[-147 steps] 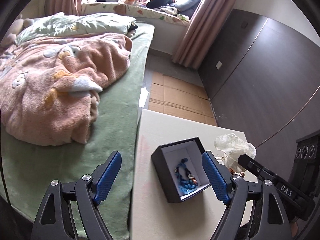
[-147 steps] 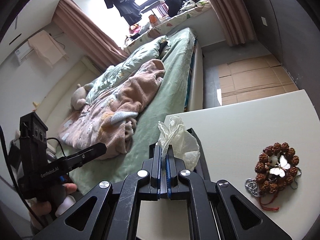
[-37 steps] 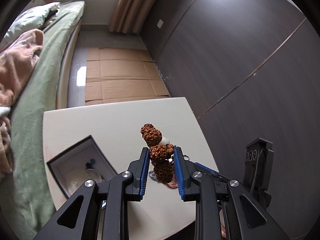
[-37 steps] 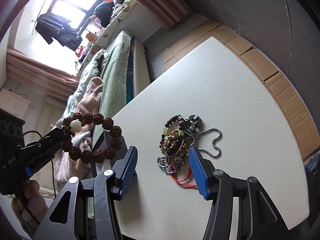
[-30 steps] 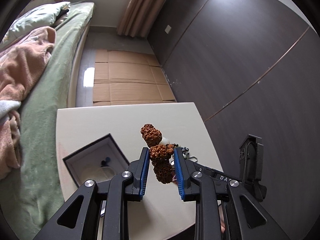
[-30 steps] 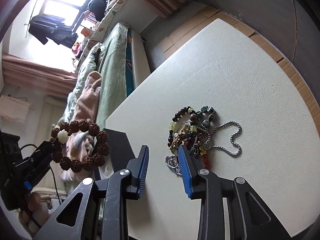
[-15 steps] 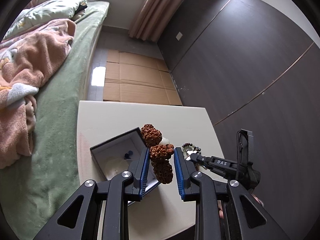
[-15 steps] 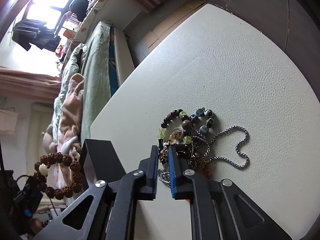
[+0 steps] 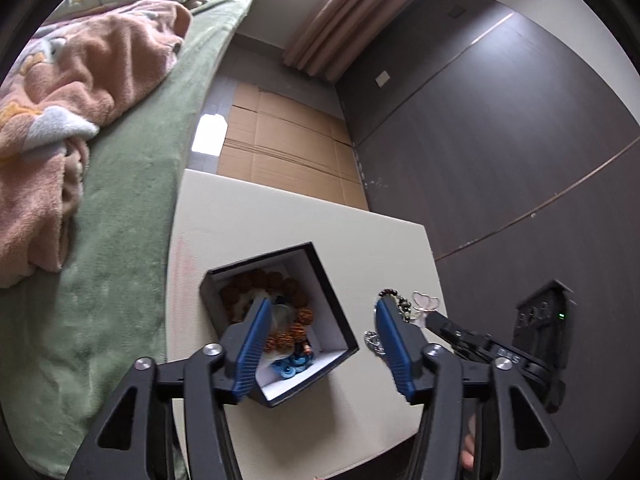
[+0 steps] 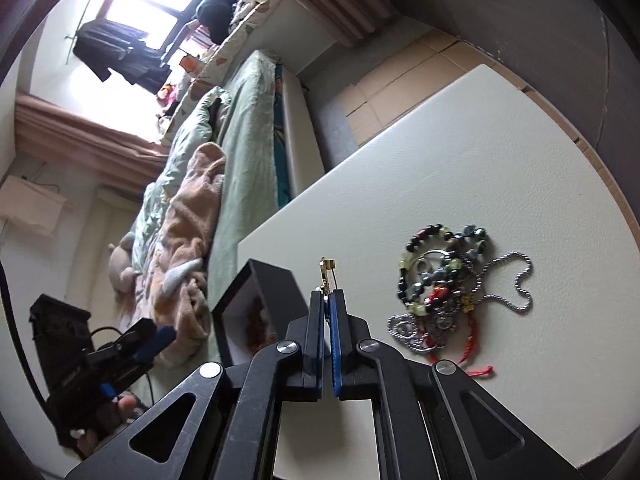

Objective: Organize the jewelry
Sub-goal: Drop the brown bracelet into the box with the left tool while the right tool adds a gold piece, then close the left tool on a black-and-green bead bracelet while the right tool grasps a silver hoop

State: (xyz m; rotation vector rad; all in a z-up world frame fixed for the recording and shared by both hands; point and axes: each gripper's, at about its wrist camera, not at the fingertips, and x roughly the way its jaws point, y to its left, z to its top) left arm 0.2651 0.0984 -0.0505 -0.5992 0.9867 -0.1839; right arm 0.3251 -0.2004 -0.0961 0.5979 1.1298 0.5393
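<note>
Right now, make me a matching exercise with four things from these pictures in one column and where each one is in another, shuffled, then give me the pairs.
Things:
1. brown seed bracelet
2. butterfly brooch
3. silver ball chain
4. pink blanket

Places:
A. on the bed
B. in the right gripper
C. inside the black box
D. loose on the white tabletop

Pairs: 1-C, 2-B, 3-D, 4-A

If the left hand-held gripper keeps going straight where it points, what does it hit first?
Probably the brown bead bracelet lying in the open black box; the left hand-held gripper, jaws opening and empty, aims into it. Depth is uncertain.
</note>
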